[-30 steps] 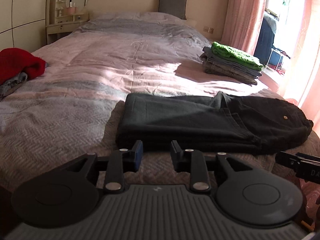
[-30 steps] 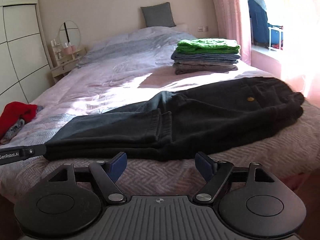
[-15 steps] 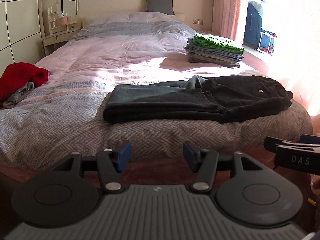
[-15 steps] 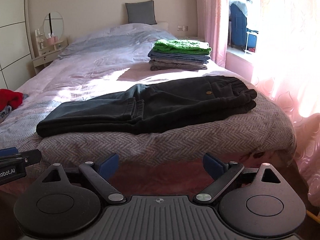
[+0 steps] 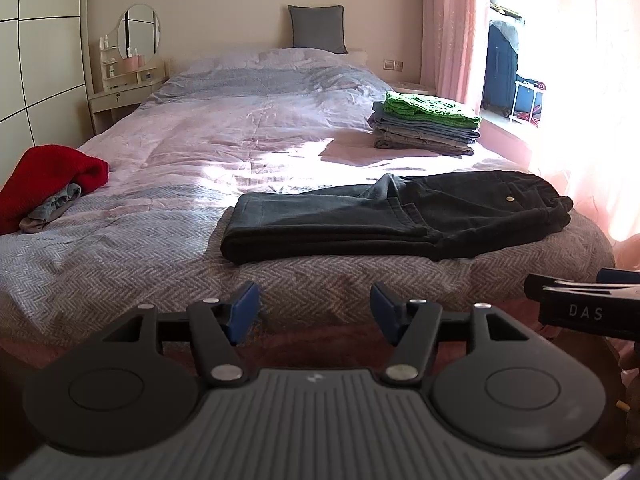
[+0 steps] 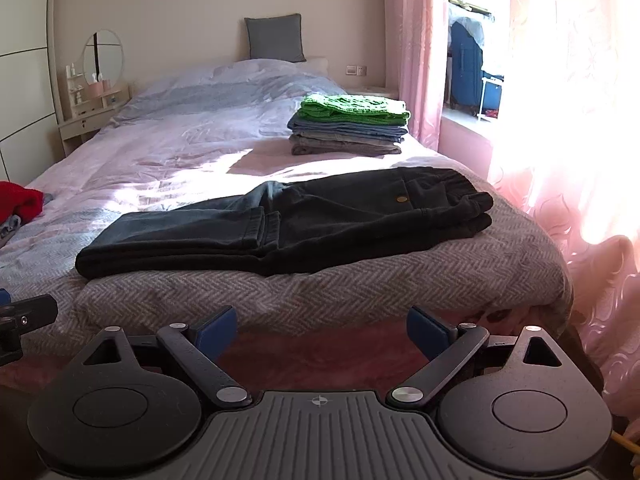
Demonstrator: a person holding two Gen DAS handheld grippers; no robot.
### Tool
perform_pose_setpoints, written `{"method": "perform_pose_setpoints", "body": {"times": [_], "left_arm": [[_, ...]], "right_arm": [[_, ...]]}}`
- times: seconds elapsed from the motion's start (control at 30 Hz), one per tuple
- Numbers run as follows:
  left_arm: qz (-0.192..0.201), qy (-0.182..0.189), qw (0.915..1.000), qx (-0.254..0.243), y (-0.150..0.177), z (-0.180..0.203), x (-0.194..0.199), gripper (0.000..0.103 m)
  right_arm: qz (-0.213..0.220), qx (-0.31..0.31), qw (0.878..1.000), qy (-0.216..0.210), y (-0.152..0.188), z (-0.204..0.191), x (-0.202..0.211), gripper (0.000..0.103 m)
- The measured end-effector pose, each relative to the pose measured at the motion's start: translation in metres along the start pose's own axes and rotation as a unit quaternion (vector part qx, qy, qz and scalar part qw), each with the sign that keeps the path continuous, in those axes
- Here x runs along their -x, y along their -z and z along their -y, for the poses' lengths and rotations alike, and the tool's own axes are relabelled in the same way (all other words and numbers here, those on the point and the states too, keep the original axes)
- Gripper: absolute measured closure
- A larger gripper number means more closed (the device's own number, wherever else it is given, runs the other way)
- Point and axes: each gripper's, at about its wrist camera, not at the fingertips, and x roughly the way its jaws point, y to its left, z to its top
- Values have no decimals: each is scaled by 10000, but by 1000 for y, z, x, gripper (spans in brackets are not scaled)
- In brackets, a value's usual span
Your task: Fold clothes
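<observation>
Dark folded trousers (image 5: 392,216) (image 6: 288,224) lie across the near end of the bed (image 5: 120,256) (image 6: 360,284), waistband to the right. My left gripper (image 5: 314,312) hangs off the bed's foot, well short of the trousers; its jaws are opening with nothing between them. My right gripper (image 6: 322,330) is likewise held back from the bed edge, open wide and empty. A stack of folded clothes (image 5: 428,124) (image 6: 350,124) with a green top layer sits further up the bed on the right. A red garment over a grey one (image 5: 48,184) (image 6: 18,206) lies bunched at the left edge.
A grey pillow (image 5: 318,34) leans against the headboard wall. A vanity shelf with a round mirror (image 5: 132,64) stands at the back left. Pink curtains (image 6: 560,120) and a blue suitcase (image 6: 466,72) are on the right by the window. The right gripper's tip (image 5: 584,308) shows at the left view's right edge.
Both grippers have drawn back and up from the trousers, off the foot of the bed. The left jaws have spread wider; the right jaws widened too. The trousers stay put.
</observation>
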Motion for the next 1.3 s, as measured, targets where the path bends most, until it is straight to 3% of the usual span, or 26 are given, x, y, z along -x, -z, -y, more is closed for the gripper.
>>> {"method": "perform_pose_setpoints", "body": {"times": [0.63,0.73,0.8,0.83,0.87,0.9,0.93,1.03,1.17,1.3], "left_arm": [[-789,186,9967,-45,-38,11,-116,45],[-661,383,9971,-22,-46,6,-128,46],[-584,549,9968,-15,-51,2,-135,53],[-569,610,9965,-3,-53,0,-140,56],[-569,656,9962,18,-55,-2,-145,62],[-561,709,9959,39,-56,-4,-151,68],[-554,762,9955,61,-57,-7,-156,70],[-569,847,9947,91,-63,-10,-173,74],[-534,893,9945,137,-69,-17,-194,74],[-734,745,9943,206,-64,-30,-218,73]], "right_arm": [[-807,-172,9960,341,-29,25,-100,9],[-659,-396,9968,226,-34,38,-106,9],[-316,-871,9956,-112,-37,58,-104,9],[-115,-1189,9921,-387,-38,72,-103,17],[76,-1521,9859,-691,-40,85,-102,31],[201,-1917,9761,-1004,-40,100,-105,58],[255,-2367,9628,-1275,-41,115,-109,72],[470,-3284,9256,-1824,-43,148,-126,75],[618,-3727,9071,-1858,-46,168,-150,75],[267,-4330,8842,-1732,-31,189,-179,76]]}}
